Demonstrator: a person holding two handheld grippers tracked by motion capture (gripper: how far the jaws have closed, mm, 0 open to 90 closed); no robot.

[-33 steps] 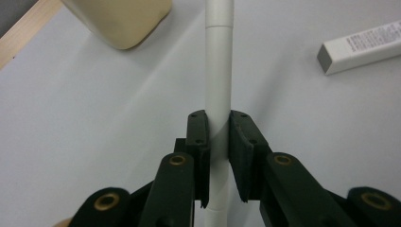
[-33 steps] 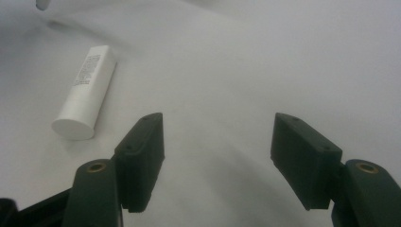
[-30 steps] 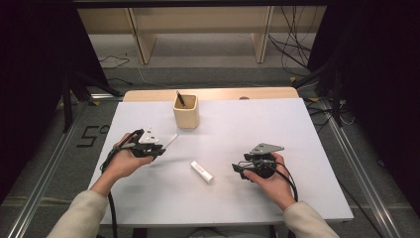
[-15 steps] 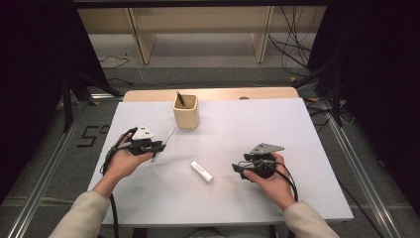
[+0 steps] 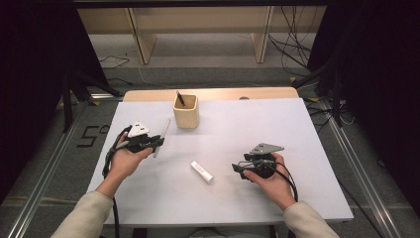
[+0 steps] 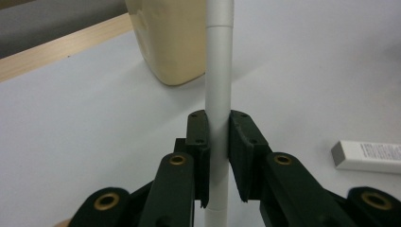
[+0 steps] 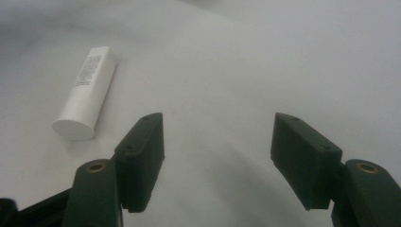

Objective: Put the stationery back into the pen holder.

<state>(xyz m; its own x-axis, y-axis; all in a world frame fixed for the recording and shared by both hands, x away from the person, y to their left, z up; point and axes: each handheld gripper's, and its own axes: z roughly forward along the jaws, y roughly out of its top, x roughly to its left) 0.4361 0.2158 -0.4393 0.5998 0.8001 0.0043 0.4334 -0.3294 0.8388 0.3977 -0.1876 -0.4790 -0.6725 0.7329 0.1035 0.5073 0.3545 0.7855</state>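
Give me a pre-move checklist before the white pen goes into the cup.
1. Left gripper shut on the white pen: ok, both pads press its barrel.
2. Pen clear of the table: cannot tell.
3. Beige cup upright, with room inside: ok, it holds one dark pen.
4. Path from pen to cup free: ok, nothing lies between them.
5. Right gripper out of the way: ok, open, nothing between its jaws, low on the table's right side.
6. White tube clear of the path: ok, it lies flat between the hands.
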